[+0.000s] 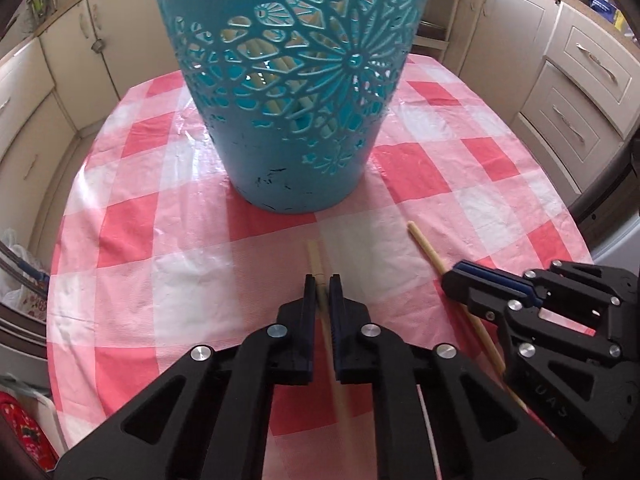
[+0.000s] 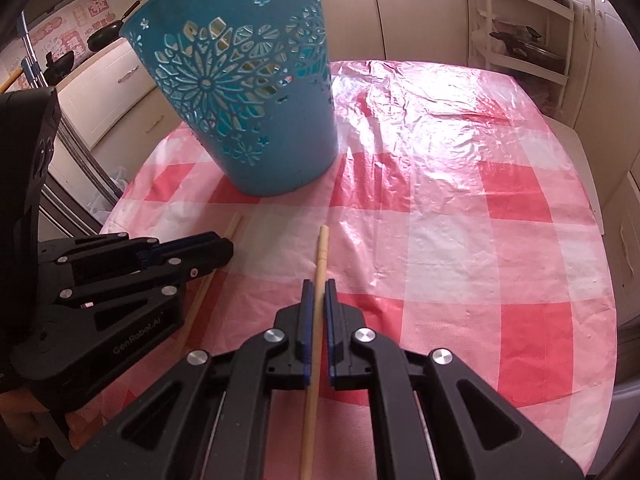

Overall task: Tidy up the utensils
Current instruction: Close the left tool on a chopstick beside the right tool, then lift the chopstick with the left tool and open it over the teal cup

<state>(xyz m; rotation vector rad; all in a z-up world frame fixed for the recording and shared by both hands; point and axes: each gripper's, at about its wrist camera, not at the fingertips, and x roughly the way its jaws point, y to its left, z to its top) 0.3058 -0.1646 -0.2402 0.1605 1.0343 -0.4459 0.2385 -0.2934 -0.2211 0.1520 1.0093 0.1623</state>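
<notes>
A blue perforated bin (image 1: 296, 80) stands on the red-and-white checked table; pale chopsticks show through its holes. It also shows in the right wrist view (image 2: 248, 92). My left gripper (image 1: 323, 284) is shut on a wooden chopstick (image 1: 314, 258) that points toward the bin, just above the cloth. My right gripper (image 2: 319, 290) is shut on a second wooden chopstick (image 2: 321, 252). In the left wrist view the right gripper (image 1: 464, 276) sits at the right with its chopstick (image 1: 426, 246). In the right wrist view the left gripper (image 2: 224, 246) sits at the left with its chopstick (image 2: 234, 226).
The checked plastic tablecloth (image 2: 460, 208) covers a round table and is wrinkled at the far side. Cream kitchen cabinets (image 1: 576, 80) surround the table. A white shelf rack (image 2: 520, 32) stands behind it. Plastic bags (image 1: 16, 272) lie on the floor at left.
</notes>
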